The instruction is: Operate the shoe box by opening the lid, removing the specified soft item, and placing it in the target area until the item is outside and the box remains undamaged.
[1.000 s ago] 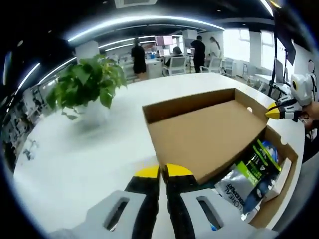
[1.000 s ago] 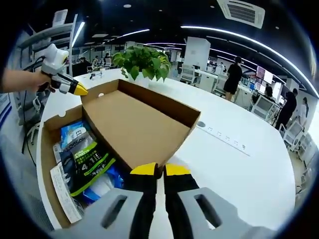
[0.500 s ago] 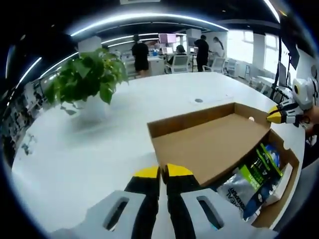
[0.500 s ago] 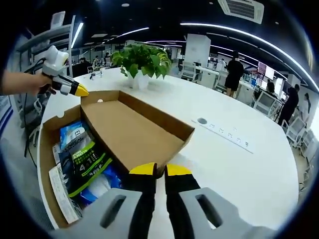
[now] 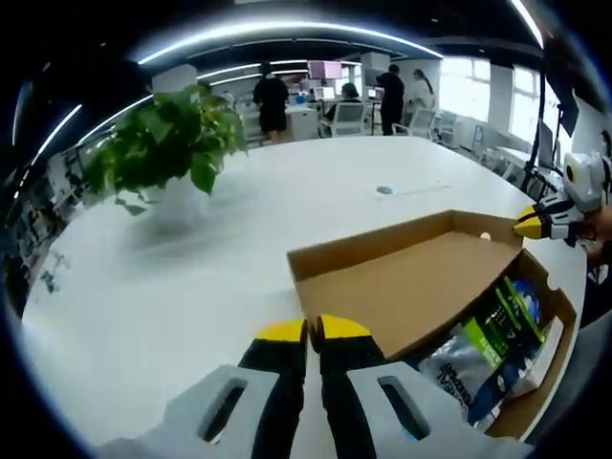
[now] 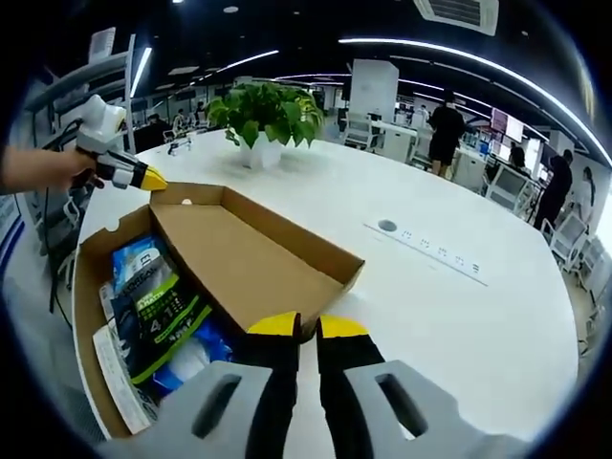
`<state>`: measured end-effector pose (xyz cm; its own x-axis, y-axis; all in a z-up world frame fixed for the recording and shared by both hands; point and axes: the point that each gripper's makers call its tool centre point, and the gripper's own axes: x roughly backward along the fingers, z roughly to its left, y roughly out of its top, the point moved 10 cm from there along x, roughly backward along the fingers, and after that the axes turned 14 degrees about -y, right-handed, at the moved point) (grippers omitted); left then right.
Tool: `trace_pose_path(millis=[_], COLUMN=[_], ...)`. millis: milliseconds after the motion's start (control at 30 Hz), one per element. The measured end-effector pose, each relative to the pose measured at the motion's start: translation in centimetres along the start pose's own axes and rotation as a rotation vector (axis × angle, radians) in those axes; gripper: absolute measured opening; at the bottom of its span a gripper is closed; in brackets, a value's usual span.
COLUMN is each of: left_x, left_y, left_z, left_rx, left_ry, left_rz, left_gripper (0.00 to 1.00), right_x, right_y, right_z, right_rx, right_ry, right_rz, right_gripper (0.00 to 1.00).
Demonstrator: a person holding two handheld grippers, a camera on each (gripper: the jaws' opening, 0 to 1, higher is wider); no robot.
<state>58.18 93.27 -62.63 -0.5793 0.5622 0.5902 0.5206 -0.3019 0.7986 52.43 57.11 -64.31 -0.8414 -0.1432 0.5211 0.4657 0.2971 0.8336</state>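
Both the left gripper (image 5: 313, 330) and right gripper (image 6: 307, 326) pinch the lid (image 6: 251, 265).

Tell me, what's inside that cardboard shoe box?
Inside the shoe box lie soft plastic packets: a black-and-green one over a blue one. The half-raised lid covers the rest, so anything beneath it stays unseen.

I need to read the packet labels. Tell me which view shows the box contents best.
The right gripper view: the packets lie open to sight beside the raised lid. In the left gripper view the lid covers part of them.
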Motion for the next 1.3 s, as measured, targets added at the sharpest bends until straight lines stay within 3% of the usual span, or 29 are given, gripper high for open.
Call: trace_pose_path(millis=[533,1033,1300], left_x=[1.1,3.3,4.1], left_y=[0.1,-0.5,-1.4], left_z=[-0.4,-2.2,-3.9], left_rx=[-0.023,0.030,0.043], left_ry=[0.006,-0.026,-0.059], left_rz=[-0.005,-0.038,-0.026], left_gripper=[0.03,0.16,0.23], right_x=[1.4,5.1,5.6], right_y=[-0.2,0.0,-0.1], right_z=[0.2,1.1,2.6], right_rx=[0.057,-0.053,-0.073], right_ry=[-0.010,0.053,0.108], right_rz=[0.014,-0.011,0.006], right_gripper=[0.10,0.16,0.17])
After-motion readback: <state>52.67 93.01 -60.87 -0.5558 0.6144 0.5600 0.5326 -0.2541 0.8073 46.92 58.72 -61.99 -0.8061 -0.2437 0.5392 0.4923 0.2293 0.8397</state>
